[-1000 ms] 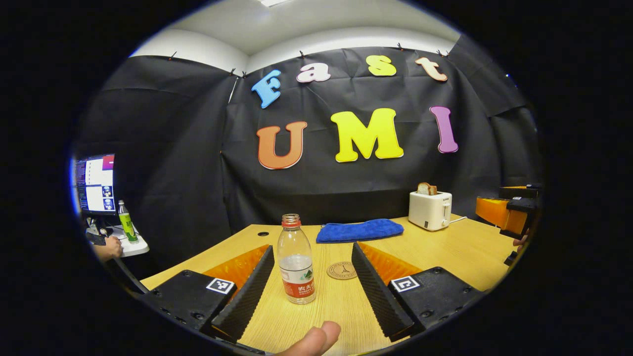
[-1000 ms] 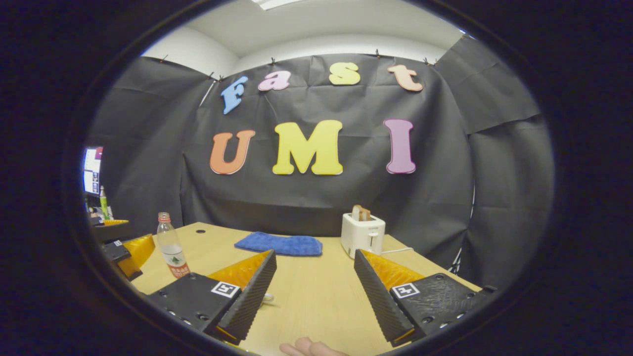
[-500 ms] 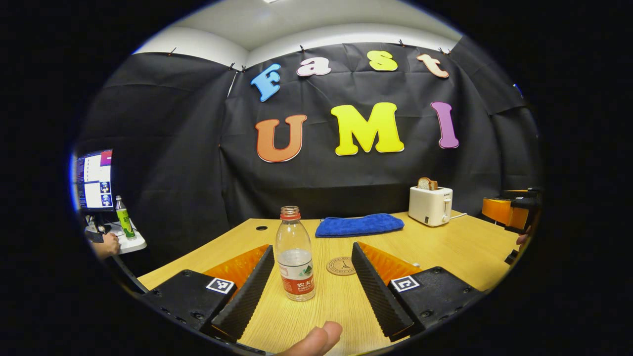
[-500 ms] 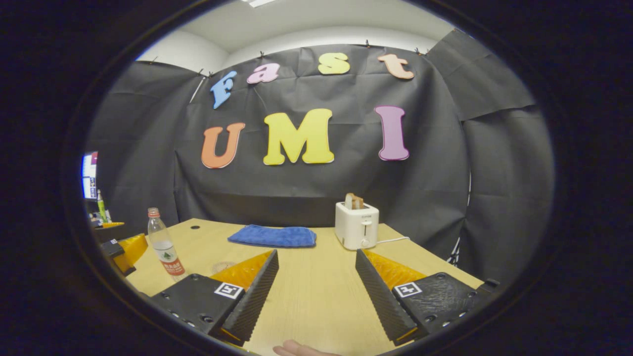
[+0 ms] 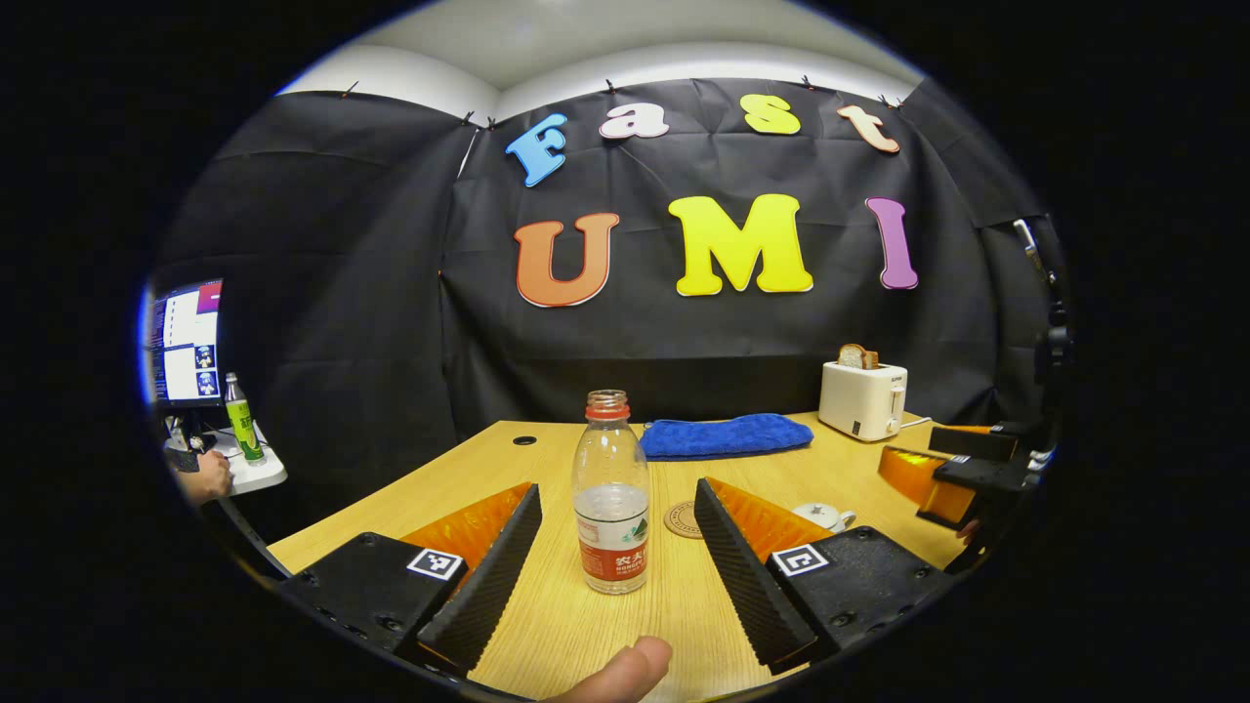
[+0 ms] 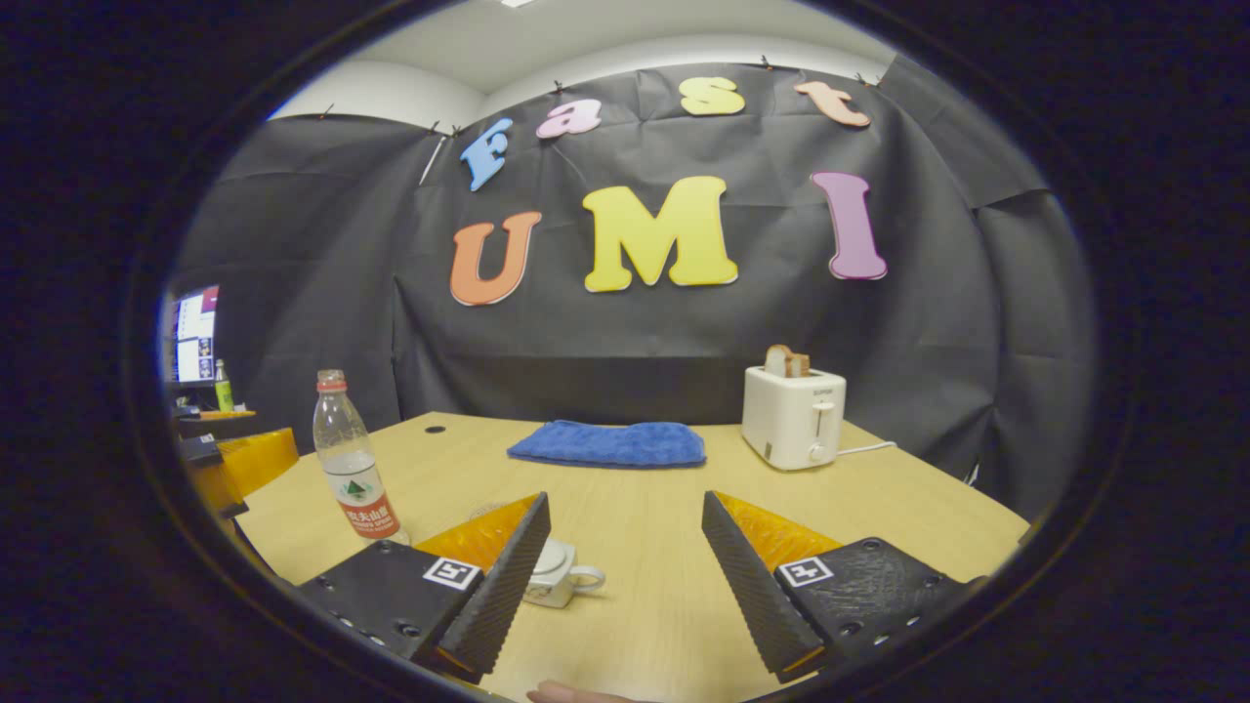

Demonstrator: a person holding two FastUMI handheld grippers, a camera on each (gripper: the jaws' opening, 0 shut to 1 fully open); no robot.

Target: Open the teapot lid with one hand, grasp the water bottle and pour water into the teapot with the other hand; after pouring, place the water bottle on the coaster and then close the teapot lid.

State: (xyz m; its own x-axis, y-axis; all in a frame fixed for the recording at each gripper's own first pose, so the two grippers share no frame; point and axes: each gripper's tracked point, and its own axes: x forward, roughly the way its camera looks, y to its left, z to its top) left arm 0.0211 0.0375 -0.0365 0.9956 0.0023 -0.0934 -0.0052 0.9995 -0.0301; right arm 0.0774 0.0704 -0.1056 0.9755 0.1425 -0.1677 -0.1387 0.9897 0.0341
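Observation:
A clear water bottle [image 5: 611, 508] with a red neck ring and a little water stands upright on the wooden table [image 5: 547, 625]. It is just ahead of my open left gripper [image 5: 617, 491], in line with the gap between the fingers and untouched by them. A round brown coaster [image 5: 682, 519] lies right of the bottle. A small white teapot [image 5: 818, 515] with its lid on peeks out behind my right finger. In the right gripper view my right gripper [image 6: 625, 503] is open above the table. The teapot [image 6: 559, 576] sits by its left finger, and the bottle [image 6: 347, 469] stands far left.
A folded blue towel [image 6: 610, 444] lies at the back of the table. A white toaster [image 6: 791, 415] holding bread stands back right, its cord trailing off. The other gripper [image 5: 962, 469] hovers at the table's right. A monitor and a green bottle [image 5: 237, 430] are off to the left.
The left gripper view has shifted so the bottle sits more centrally between the fingers. The right gripper has swung and come lower, bringing the teapot into view beside its left finger.

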